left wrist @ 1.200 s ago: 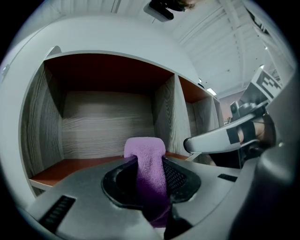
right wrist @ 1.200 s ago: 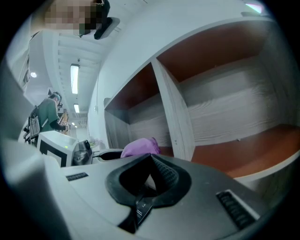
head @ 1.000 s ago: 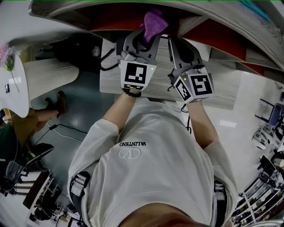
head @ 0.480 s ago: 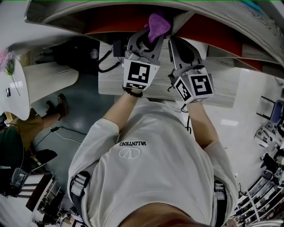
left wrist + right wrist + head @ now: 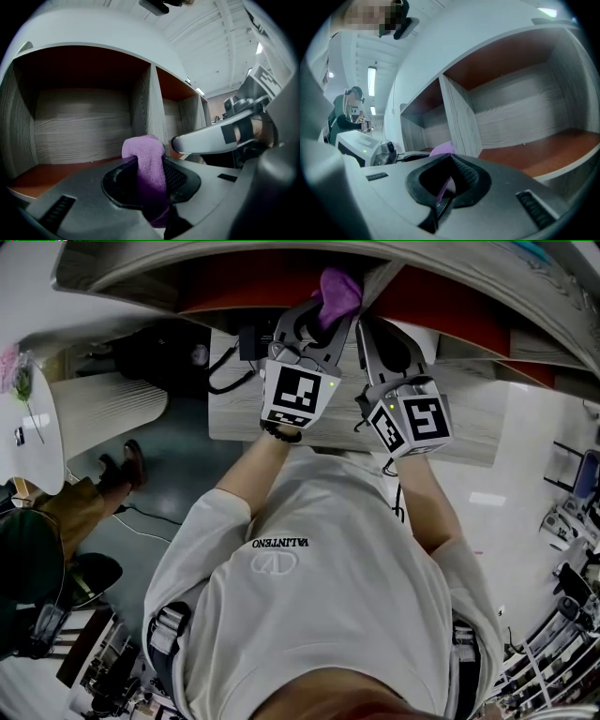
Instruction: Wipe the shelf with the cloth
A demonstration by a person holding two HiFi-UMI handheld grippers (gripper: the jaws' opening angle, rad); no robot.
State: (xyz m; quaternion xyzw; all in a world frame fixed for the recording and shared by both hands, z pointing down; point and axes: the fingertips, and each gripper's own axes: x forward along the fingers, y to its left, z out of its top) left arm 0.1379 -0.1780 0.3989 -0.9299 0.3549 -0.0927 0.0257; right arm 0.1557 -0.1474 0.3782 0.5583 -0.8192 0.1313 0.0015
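The purple cloth [image 5: 336, 292] bunches out of my left gripper [image 5: 323, 320], which is shut on it right at the shelf's front edge, by the upright divider [image 5: 150, 108]. In the left gripper view the cloth [image 5: 147, 159] stands up between the dark pads, in front of the shelf's red-brown floor [image 5: 47, 173]. My right gripper [image 5: 375, 338] hangs close beside it on the right, jaws shut, touching nothing. In the right gripper view a corner of the cloth [image 5: 443, 149] peeks over my right gripper [image 5: 440, 187], and a second compartment [image 5: 543, 154] lies ahead.
A pale wooden tabletop [image 5: 234, 409] runs under the shelf, with black cables [image 5: 225, 381] at its left end. A seated person [image 5: 37, 521] and a white round table [image 5: 28, 418] are at the far left. The white shelf top [image 5: 108, 33] overhangs the compartments.
My left gripper has carried the cloth up and slightly right, closer to the shelf's divider. The right gripper has stayed in place.
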